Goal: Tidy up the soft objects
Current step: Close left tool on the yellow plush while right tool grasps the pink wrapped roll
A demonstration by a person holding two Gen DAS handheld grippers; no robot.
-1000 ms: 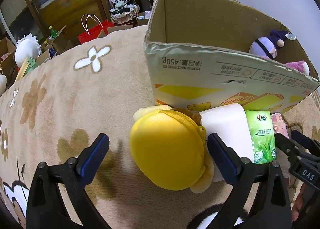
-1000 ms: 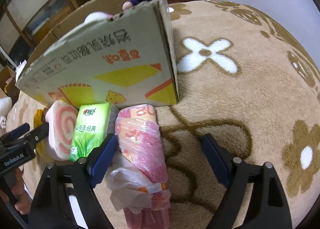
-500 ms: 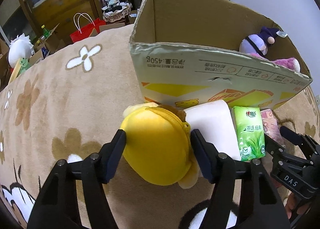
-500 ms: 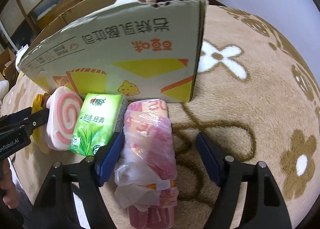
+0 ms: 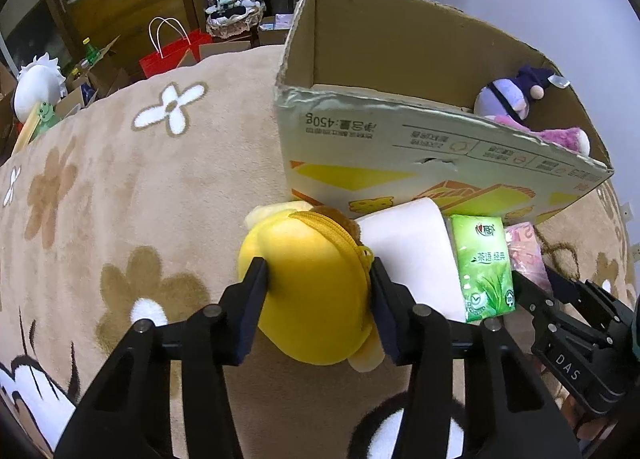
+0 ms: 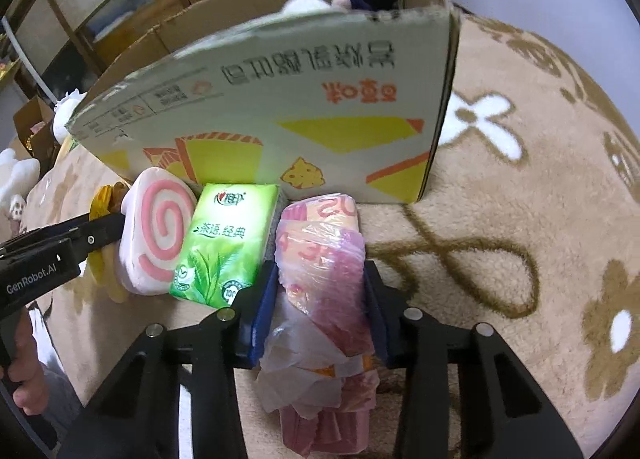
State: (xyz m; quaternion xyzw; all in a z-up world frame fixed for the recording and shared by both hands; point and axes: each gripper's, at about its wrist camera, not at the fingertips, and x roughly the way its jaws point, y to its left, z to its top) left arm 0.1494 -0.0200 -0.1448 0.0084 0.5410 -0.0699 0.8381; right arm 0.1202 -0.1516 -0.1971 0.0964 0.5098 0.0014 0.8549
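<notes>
My left gripper (image 5: 318, 291) is shut on a round yellow zip pouch (image 5: 308, 291) that lies on the flowered tan blanket (image 5: 120, 187), in front of an open cardboard box (image 5: 420, 147). My right gripper (image 6: 320, 291) is shut on a pink plastic-wrapped tissue pack (image 6: 324, 259). Between them lie a white-and-pink swirl cushion (image 6: 154, 235) and a green tissue pack (image 6: 224, 243). The cushion (image 5: 412, 251), the green pack (image 5: 484, 263) and the right gripper's body (image 5: 576, 343) show in the left wrist view. A purple plush (image 5: 512, 99) and a pink plush (image 5: 560, 137) sit inside the box.
The box stands right behind the row of soft items. A red paper bag (image 5: 170, 51), a white plush (image 5: 38, 83) and cluttered shelves lie beyond the blanket's far edge. The left gripper's body (image 6: 52, 255) and a hand show at the left of the right wrist view.
Both grippers have closed from wide open: the left onto the yellow pouch, the right onto the pink wrapped pack. Both have also moved slightly forward toward the box.
</notes>
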